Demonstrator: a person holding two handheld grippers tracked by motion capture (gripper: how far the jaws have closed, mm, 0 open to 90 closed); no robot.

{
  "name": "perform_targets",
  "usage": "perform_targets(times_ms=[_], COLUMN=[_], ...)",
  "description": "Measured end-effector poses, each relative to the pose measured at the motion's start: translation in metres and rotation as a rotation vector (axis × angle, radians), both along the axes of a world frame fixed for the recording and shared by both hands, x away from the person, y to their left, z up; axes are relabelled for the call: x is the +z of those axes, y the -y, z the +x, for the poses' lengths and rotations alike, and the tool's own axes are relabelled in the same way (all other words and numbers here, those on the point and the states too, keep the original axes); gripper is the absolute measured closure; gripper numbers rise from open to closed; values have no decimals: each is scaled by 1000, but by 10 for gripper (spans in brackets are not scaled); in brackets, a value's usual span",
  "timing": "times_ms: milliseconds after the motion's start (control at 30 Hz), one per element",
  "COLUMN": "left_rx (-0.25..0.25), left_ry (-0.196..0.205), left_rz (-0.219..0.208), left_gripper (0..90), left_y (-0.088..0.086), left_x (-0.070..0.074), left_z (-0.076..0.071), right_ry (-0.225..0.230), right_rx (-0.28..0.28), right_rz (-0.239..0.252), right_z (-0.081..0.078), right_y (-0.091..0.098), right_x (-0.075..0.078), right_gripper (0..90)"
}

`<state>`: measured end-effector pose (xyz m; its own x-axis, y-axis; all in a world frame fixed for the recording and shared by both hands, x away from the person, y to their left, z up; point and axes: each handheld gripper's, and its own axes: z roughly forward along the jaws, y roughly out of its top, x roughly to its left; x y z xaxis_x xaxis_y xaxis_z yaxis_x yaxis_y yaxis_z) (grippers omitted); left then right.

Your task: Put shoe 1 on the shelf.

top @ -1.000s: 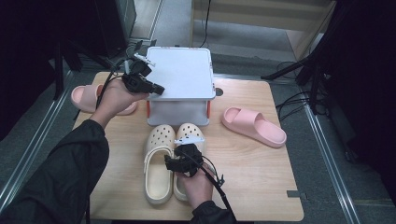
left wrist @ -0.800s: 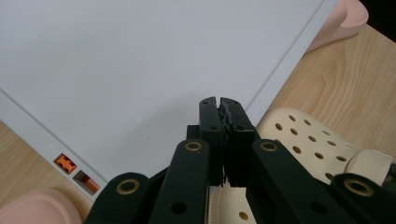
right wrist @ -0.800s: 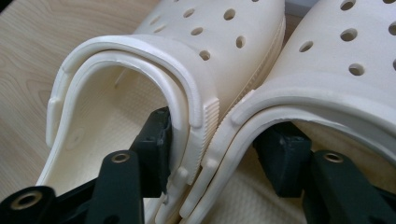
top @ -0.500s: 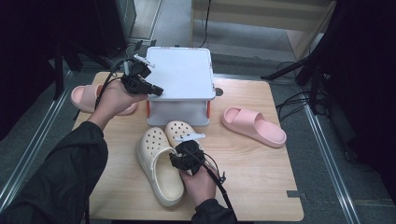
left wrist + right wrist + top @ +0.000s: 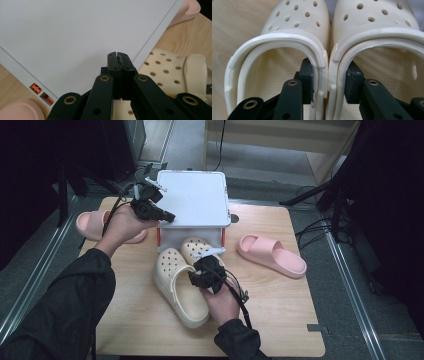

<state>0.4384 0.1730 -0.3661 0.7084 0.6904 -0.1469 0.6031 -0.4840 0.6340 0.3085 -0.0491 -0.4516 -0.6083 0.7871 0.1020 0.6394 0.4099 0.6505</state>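
Note:
Two cream clogs with holes lie side by side: the left clog (image 5: 175, 290) (image 5: 279, 37) and the right clog (image 5: 192, 247) (image 5: 377, 30). My right gripper (image 5: 198, 276) (image 5: 329, 75) has one jaw inside each clog. Its jaws have just been closing, and they pinch the two adjoining side walls together. The toes point toward a white stand (image 5: 192, 195) (image 5: 75, 32) with orange legs. My left gripper (image 5: 167, 216) (image 5: 117, 57) hovers shut over the stand's front left corner, with nothing between its jaws.
One pink slide (image 5: 272, 254) lies to the right on the wooden table (image 5: 280, 320), another pink slide (image 5: 92, 224) at the left behind my left hand. Dark furniture and cables surround the table.
My right gripper has closed on the clogs' inner walls and moved toward the stand, and the pair has shifted and slewed with it. The left gripper has stayed put.

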Motion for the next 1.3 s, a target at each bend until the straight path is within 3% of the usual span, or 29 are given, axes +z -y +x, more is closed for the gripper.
perform_targets(times_ms=[300, 567, 1033, 1200, 1300], left_rx=[-1, 6, -1, 10, 11], left_ry=[-9, -4, 9, 8, 11], left_rz=[-3, -39, -33, -51, -46], left_gripper=[891, 892, 892, 892, 893], left_y=[-1, -4, -4, -6, -5], left_x=[0, -3, -3, -5, -4], left_z=[1, 0, -1, -2, -2], right_ry=[28, 35, 61, 59, 72], right_rx=[-47, -96, -148, -126, -102], right_rz=[44, 61, 93, 97, 66], right_z=[49, 79, 89, 88, 83], right_y=[7, 1, -6, -3, -6], right_x=[-3, -10, -23, -24, -25], right_gripper=[662, 661, 650, 615, 560])
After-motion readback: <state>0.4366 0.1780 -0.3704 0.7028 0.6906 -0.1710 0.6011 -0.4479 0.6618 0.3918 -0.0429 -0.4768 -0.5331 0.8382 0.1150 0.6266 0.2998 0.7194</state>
